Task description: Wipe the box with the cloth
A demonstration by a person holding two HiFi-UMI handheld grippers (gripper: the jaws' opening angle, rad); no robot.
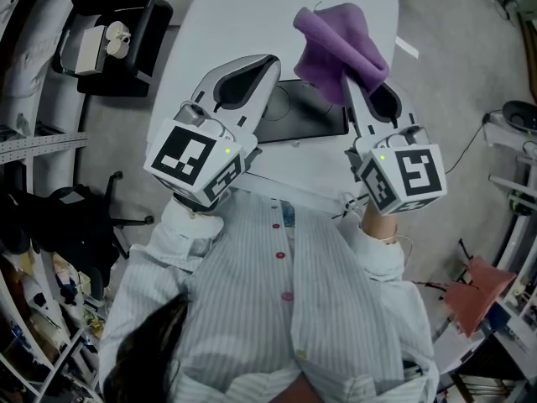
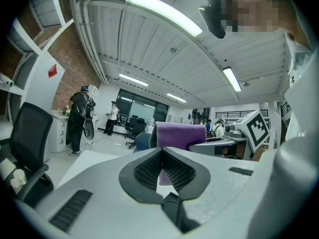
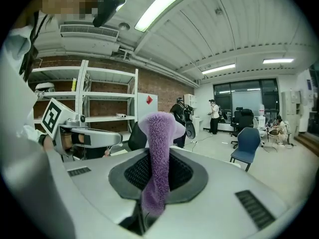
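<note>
I hold both grippers raised in front of my chest, pointing away from me. My right gripper is shut on a purple cloth, which bunches up above its jaws. In the right gripper view the cloth runs as a fuzzy strip pinched between the jaws. My left gripper is shut with nothing between its jaws; the cloth shows beyond them. A dark flat box lies on the white table, below and between the two grippers.
A black office chair with white items on it stands left of the table. A red object lies at the lower right. People stand far off in the room, near a blue chair and white shelves.
</note>
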